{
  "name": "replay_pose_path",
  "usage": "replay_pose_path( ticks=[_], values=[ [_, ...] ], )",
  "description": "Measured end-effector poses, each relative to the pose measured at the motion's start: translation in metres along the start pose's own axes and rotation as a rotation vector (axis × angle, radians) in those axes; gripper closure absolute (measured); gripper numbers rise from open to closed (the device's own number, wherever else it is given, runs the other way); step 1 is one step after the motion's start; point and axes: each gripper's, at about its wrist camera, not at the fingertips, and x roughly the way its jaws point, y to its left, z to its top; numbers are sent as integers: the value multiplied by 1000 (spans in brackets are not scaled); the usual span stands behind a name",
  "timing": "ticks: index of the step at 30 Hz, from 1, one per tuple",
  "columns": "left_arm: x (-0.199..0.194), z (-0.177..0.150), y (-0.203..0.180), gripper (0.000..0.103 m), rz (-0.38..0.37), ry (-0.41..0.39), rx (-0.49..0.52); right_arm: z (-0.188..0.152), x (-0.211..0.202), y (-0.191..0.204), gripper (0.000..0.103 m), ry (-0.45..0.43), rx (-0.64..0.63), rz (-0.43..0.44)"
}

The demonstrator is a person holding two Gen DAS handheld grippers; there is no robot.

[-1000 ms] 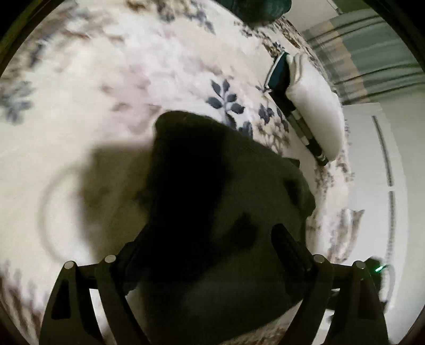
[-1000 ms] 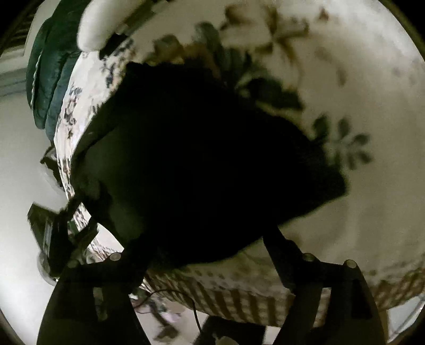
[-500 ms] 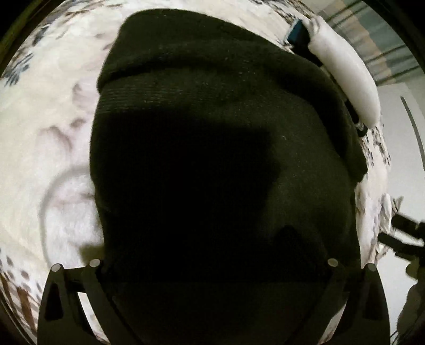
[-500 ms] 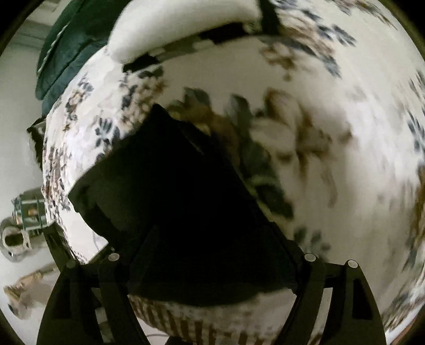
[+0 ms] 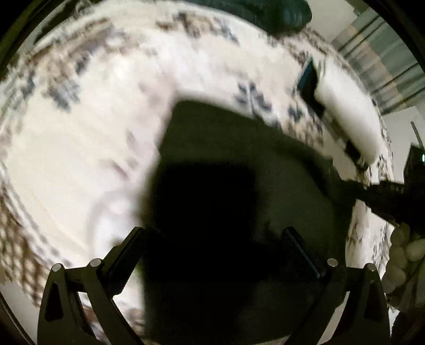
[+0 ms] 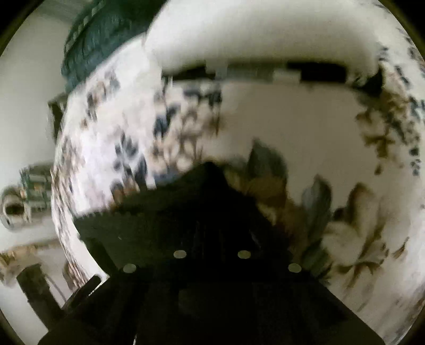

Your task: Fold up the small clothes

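On the floral bedspread (image 5: 79, 159) lies the dark knit garment (image 5: 239, 159), spread under both cameras. Left hand-held gripper (image 5: 212, 238) wide, fingers astride the cloth, not pressing it. Right hand-held gripper (image 6: 212, 233) jaws together; dark cloth bunches at its tips, grip itself too dark to confirm. White pillow (image 5: 350, 116) far right.

Left wrist view: garment (image 5: 239, 164) centre-frame on bedspread (image 5: 79, 148); pillow (image 5: 348, 119) upper right; cushion (image 5: 279, 13) top, behind it.
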Motion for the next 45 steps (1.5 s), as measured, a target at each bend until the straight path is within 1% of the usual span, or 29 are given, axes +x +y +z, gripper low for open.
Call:
replay_pose_path(
  ticks=[2,4,6,7,9,11,12,14,15,16,17,20,21,22,24,26,27,28,29,30,33,34,36,38,39,40,41,42,45],
  values=[
    [-11,18,11,1,13,-44,-3,7,-13,-6,100,-45,47,18],
    [-5,34,18,1,42,-60,-2,17,-21,-10,101,-79,84,30],
    [10,50,28,1,56,-49,-6,26,-18,-10,101,-77,106,34],
    [17,57,32,1,64,-35,-21,30,-13,-9,101,-68,107,8],
    [21,62,43,3,55,-21,-52,37,6,-5,101,3,93,-47],
    [15,60,48,3,48,-36,-67,42,21,1,99,110,78,-92],
    [10,55,49,3,43,-40,-68,44,20,4,97,125,68,-103],
    [6,42,51,3,50,-42,-59,45,6,27,71,116,-4,-110],
    [6,35,51,3,53,-40,-52,45,0,37,51,101,-31,-106],
    [6,27,51,3,46,-37,-43,45,-9,55,44,79,-71,-69],
    [8,20,51,3,39,-32,-36,45,-13,73,44,79,-109,-21],
    [20,4,52,6,-17,-21,-37,43,10,147,44,214,-274,136],
    [21,2,53,14,-29,-25,-42,40,30,177,44,284,-337,182],
    [24,0,52,21,-50,-26,-46,37,47,198,44,341,-382,197],
    [29,-2,51,22,-55,-23,-45,25,92,240,44,439,-502,167],
    [32,-2,49,22,-55,-27,-37,14,128,260,58,533,-590,112],
    [33,-2,48,22,-56,-29,-35,8,144,267,92,573,-629,76],
    [35,-2,47,22,-62,-25,-35,5,156,273,93,582,-665,22],
    [37,-2,47,22,-71,-21,-35,7,159,274,94,576,-652,11],
    [39,-3,46,22,-76,-17,-33,13,162,272,94,573,-593,23],
    [44,-6,42,22,-98,-6,-14,42,172,243,95,558,-334,51],
    [46,-7,40,22,-97,1,-6,48,177,231,95,545,-271,37],
    [47,-8,37,22,-92,17,2,45,187,225,95,581,-266,65],
    [42,-6,36,22,-95,32,0,43,179,224,93,576,-266,99],
    [39,-5,36,22,-97,33,-2,44,167,220,86,572,-249,146],
    [33,-3,36,22,-99,33,-8,43,157,215,66,559,-228,179],
    [26,2,37,22,-106,27,-14,46,138,205,55,529,-203,207],
    [20,3,36,22,-110,18,-18,51,108,186,43,462,-172,231],
    [6,21,37,22,-110,-20,-23,55,42,128,40,315,-118,204]
  ],
)
